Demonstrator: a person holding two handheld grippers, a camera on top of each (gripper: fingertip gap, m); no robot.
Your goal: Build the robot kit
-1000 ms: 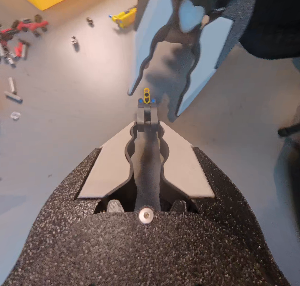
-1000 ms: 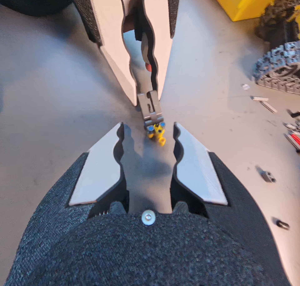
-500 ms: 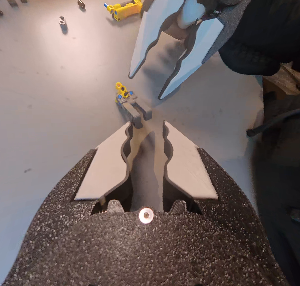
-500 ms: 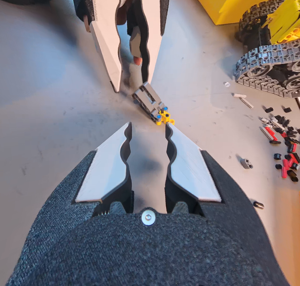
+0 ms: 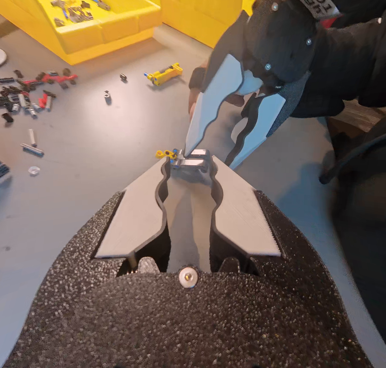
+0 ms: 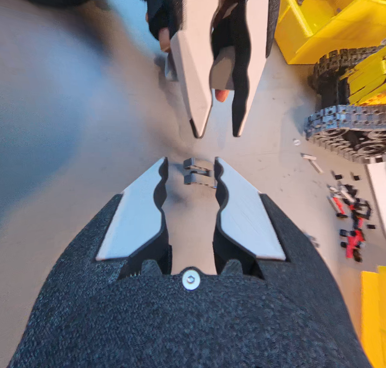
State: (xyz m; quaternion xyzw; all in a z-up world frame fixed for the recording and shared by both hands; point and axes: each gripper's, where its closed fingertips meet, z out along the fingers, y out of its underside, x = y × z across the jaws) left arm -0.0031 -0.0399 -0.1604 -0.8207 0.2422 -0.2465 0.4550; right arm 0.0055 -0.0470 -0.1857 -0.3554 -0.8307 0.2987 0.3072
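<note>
While both tools hang low over the grey worktop (image 5: 87,190), we see the left hand-held gripper (image 5: 189,161) with its jaws parted to a moderate width and nothing gripped. A small grey brick assembly (image 5: 193,159) lies on the worktop right at its fingertips, seemingly between them; whether the tips touch it we cannot tell. A little yellow connector with blue pins (image 5: 166,153) sticks out of the assembly's left end.

In the right wrist view we find the right hand-held gripper (image 6: 190,163) likewise parted and holding nothing, with the grey brick assembly (image 6: 197,173) lying crosswise between its fingertips, closer to the right-hand finger. This view is blurred, so contact is unclear. In the left wrist view one tip of the right hand-held gripper (image 5: 211,159) comes down onto or just beside the far edge of the assembly, the other tip standing off to the right.

Farther out on the left, we see a scatter of red, black and grey small parts (image 5: 27,94), a yellow piece with blue pins (image 5: 164,77) lying alone, and a yellow sorting tray (image 5: 104,30) with loose bits in it at the far side. In the right wrist view a yellow tracked model vehicle (image 6: 353,115) stands at the far right.
</note>
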